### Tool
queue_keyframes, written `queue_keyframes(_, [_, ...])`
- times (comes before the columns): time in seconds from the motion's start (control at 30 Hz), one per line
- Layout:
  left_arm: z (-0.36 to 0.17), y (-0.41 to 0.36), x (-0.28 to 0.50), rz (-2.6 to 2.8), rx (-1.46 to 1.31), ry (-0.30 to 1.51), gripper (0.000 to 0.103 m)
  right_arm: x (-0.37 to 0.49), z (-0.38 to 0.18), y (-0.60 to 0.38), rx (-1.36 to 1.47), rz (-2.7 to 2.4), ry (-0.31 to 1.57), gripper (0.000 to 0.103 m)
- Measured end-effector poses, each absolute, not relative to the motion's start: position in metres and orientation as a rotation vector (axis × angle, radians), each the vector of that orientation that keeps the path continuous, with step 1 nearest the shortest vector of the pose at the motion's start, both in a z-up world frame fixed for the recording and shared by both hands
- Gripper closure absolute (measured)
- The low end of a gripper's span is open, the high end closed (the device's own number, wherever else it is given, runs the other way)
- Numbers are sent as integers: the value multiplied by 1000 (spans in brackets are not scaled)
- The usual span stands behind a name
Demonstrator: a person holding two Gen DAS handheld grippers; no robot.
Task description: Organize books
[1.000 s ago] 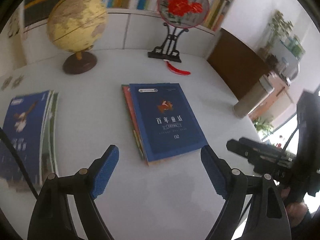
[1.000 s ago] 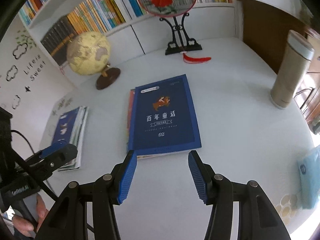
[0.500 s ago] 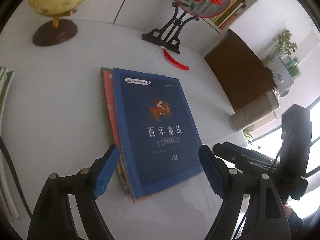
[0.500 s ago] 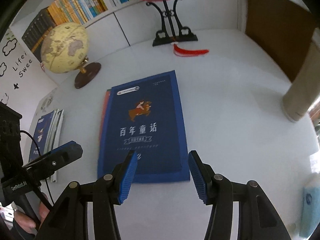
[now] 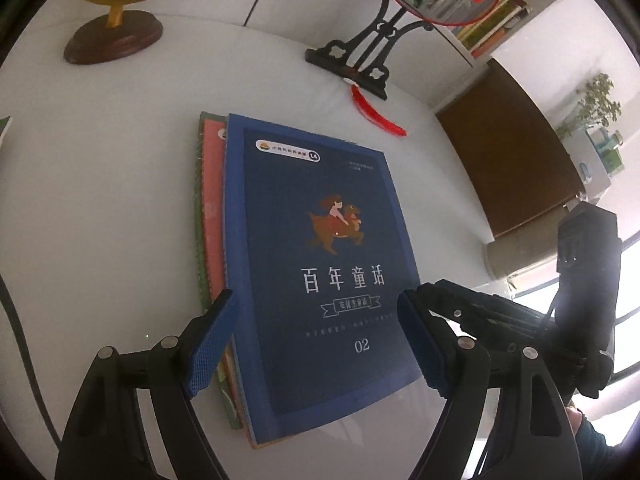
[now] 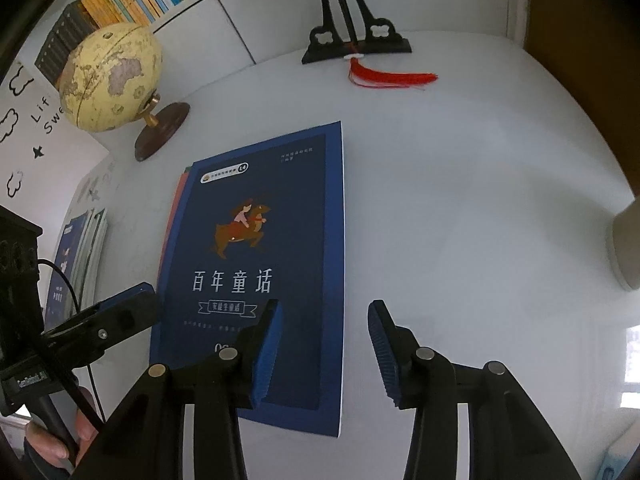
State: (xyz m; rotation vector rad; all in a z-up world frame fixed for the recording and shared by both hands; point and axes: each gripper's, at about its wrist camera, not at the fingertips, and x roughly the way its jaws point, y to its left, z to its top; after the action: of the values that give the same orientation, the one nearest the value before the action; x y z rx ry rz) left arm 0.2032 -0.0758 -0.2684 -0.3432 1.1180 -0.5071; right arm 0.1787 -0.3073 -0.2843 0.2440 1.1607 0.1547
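While both spread wide: L gripper point(image 5: 316, 340) straddles blue book point(image 5: 320, 264), R gripper point(image 6: 324, 344) over its edge.

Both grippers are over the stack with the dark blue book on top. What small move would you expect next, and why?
Probably a short lowering of the right gripper so its open fingers take the right edge of the blue book. One pad is over the cover, the other past the edge over the white table. The left gripper, also open, straddles the stack's near end, where the red book juts out unevenly.
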Motion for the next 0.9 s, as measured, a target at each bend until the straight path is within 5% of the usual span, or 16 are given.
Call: queue_keyframes(0.9, [-273,-66,178,-492,-381,1160,24,176,-299,-295,296,211,1218,59])
